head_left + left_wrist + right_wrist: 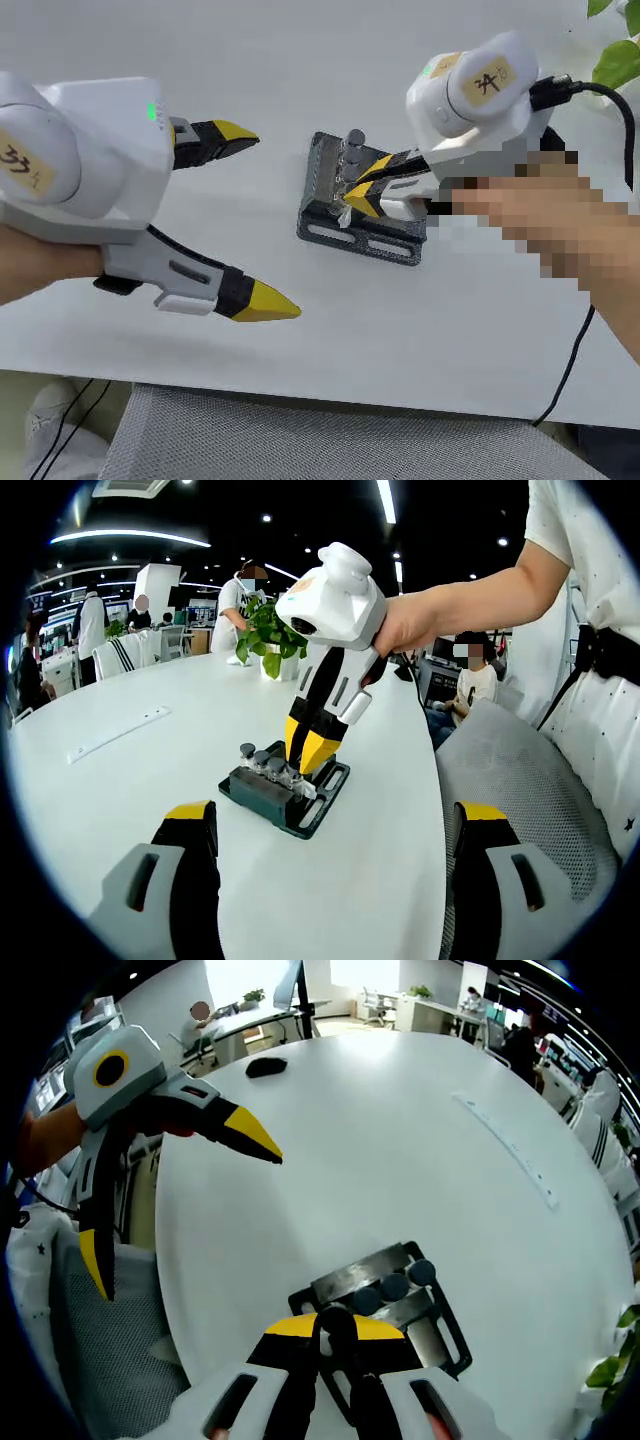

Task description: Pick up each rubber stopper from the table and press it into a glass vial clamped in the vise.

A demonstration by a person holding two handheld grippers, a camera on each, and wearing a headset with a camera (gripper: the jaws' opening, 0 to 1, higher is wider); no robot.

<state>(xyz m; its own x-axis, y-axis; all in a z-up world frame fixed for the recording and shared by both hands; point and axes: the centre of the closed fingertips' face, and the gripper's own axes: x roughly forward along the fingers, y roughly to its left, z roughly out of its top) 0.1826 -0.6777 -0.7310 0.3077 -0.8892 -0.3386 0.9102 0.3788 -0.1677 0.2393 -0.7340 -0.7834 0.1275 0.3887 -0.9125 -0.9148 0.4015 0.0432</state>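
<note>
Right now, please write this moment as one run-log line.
left tool: open, empty | right tool: shut on stopper, at vise | seated stoppers: three

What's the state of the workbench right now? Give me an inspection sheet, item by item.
Surface: white table.
Job's things: vise holds a row of vials; three stoppers seated, fourth stopper over the end vial.
Clutter: white strip and small black object, far from the vise.
Grippers: left gripper open, off to the side; right gripper shut on the fourth stopper.
Cables: black cable runs from the right gripper.
Surroundings: potted plant, people, grey chair.
</note>
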